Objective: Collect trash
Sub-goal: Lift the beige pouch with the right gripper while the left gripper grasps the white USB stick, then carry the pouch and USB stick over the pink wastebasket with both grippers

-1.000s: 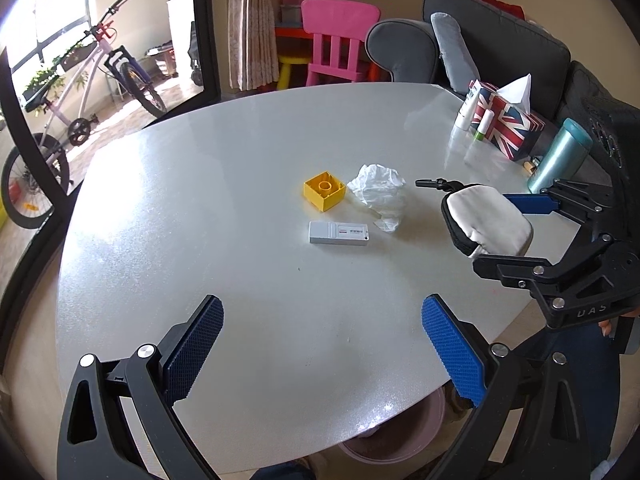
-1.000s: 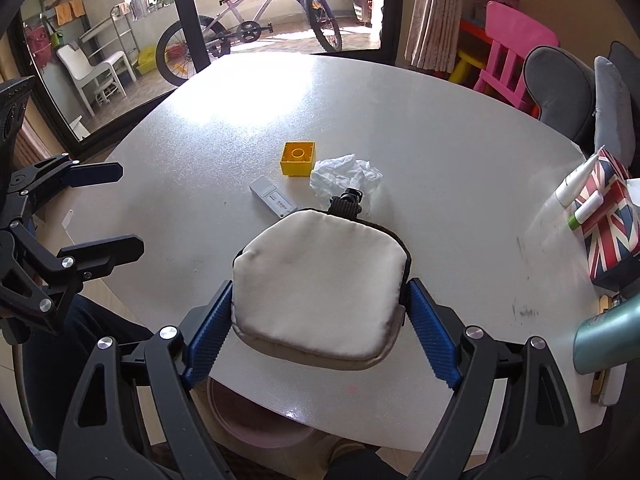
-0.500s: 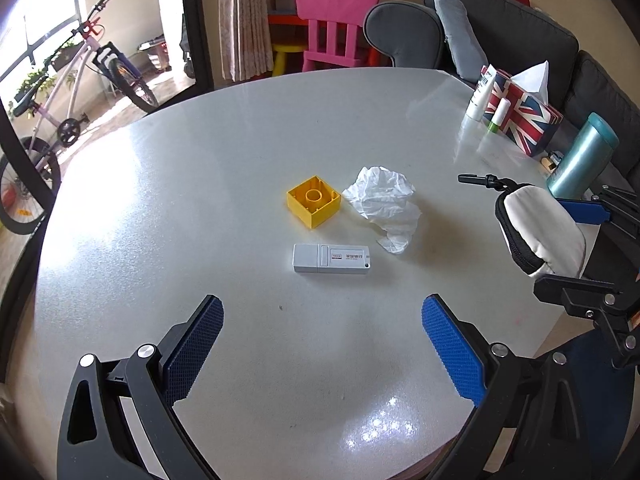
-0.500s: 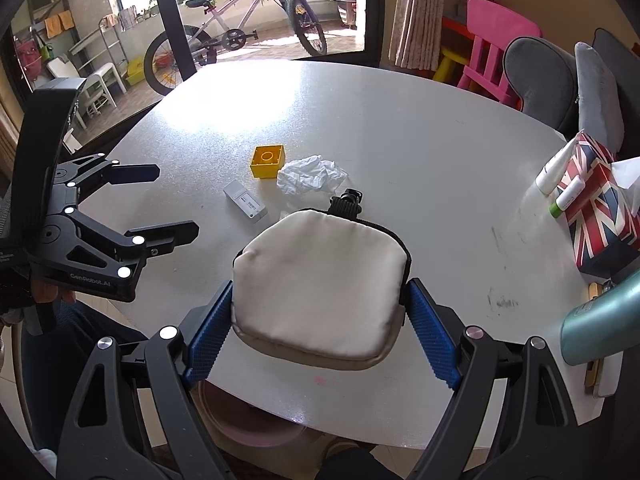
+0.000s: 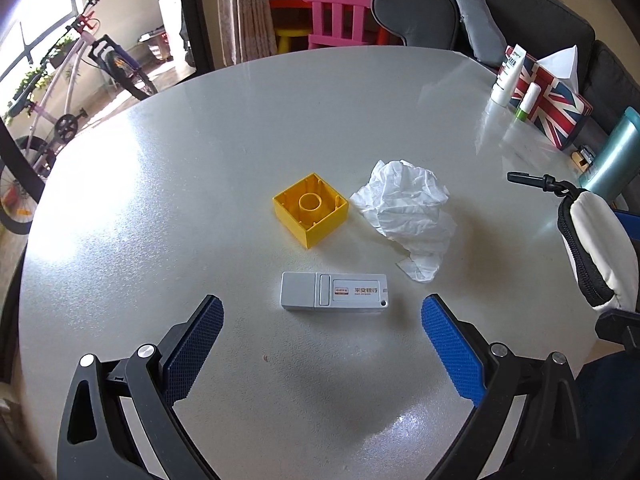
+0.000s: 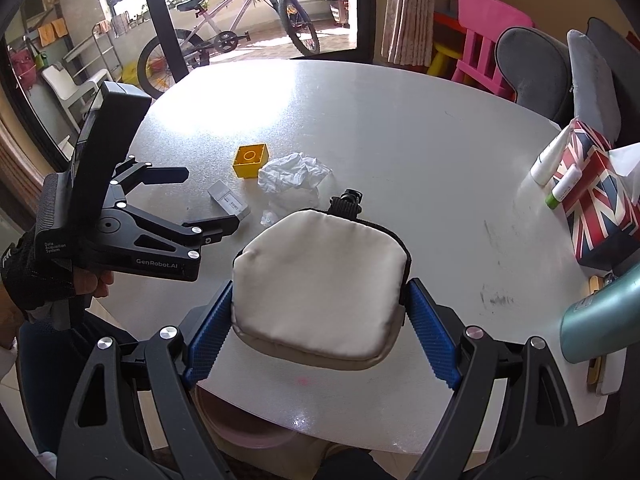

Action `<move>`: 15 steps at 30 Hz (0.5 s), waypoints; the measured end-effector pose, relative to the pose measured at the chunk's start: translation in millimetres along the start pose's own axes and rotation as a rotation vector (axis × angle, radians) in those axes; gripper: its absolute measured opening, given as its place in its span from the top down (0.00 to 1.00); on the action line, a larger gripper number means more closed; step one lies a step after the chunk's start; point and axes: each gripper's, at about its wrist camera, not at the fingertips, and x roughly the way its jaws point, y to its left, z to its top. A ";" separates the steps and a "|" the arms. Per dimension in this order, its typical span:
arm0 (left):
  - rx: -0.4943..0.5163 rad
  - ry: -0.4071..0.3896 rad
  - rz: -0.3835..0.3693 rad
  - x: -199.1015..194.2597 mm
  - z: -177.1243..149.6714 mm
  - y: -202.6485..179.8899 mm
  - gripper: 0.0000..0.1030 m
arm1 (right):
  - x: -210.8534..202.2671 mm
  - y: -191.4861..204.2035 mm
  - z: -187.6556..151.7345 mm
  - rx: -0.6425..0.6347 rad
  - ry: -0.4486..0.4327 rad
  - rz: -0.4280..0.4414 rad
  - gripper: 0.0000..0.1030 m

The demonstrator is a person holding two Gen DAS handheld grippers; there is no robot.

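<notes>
A crumpled white tissue (image 5: 408,210) lies mid-table beside a yellow toy block (image 5: 310,208), with a grey USB stick (image 5: 334,291) just in front. My left gripper (image 5: 322,350) hovers open just short of the stick, nothing between its blue pads. In the right wrist view the same tissue (image 6: 292,176), block (image 6: 251,160) and stick (image 6: 229,199) show, with the left gripper (image 6: 202,196) over the stick. My right gripper (image 6: 318,328) is shut on a beige zip pouch (image 6: 320,292), held above the table's near edge; the pouch (image 5: 600,248) appears at the right in the left wrist view.
The round white table (image 5: 200,140) carries a Union Jack tissue box (image 5: 550,100), two small tubes (image 5: 510,76) and a teal flask (image 5: 612,156) at its right side. A pink bin (image 6: 248,428) sits under the near edge. A pink chair (image 5: 340,8), sofa and bicycle (image 6: 232,36) stand beyond.
My left gripper has moved forward and down toward the stick, block and tissue, which now look larger. The right gripper has barely shifted, still gripping the pouch.
</notes>
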 end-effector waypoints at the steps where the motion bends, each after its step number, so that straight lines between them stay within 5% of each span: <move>1: 0.000 0.001 0.004 2.0 0.9 0.3 0.08 | 0.5 -0.5 0.0 0.001 0.000 0.001 0.19; 12: -0.002 0.004 0.017 7.2 3.7 -0.4 0.45 | 4.1 0.6 -0.1 0.000 -0.001 0.010 0.19; 15: -0.003 0.012 0.013 6.8 4.2 0.1 0.45 | 4.3 2.1 0.6 -0.002 -0.004 0.013 0.19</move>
